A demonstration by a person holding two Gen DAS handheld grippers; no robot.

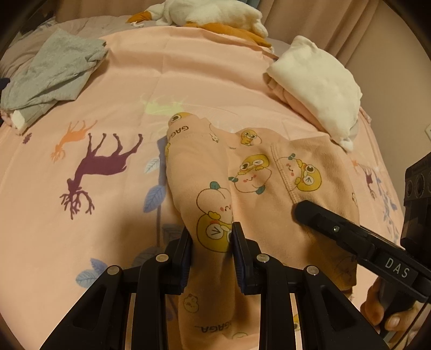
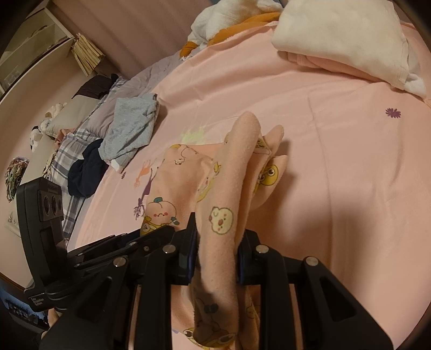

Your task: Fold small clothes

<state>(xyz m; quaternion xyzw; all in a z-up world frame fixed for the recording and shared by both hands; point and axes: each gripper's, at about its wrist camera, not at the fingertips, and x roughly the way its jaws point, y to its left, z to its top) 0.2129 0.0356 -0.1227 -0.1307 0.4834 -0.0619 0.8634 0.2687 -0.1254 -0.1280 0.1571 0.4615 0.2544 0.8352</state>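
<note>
A small peach garment [image 1: 253, 172] printed with yellow cartoon animals lies partly draped on the pink bedsheet [image 1: 107, 94]. My left gripper [image 1: 211, 237] is shut on a bunched fold of it, the cloth running up between the pads. In the left wrist view the right gripper's finger [image 1: 323, 219] lies across the garment's right side. My right gripper [image 2: 218, 242] is shut on another thick fold of the same garment [image 2: 229, 172], which rises ahead of the jaws. The left gripper's body [image 2: 54, 242] shows at the lower left there.
A grey garment [image 1: 51, 75] lies crumpled at the sheet's far left, with a dark one [image 2: 86, 175] beside it. Folded white and pink clothes [image 1: 315, 83] are stacked at the far right. A white and orange plush toy [image 1: 210, 16] rests at the back. A hand [image 1: 388, 309] grips the right handle.
</note>
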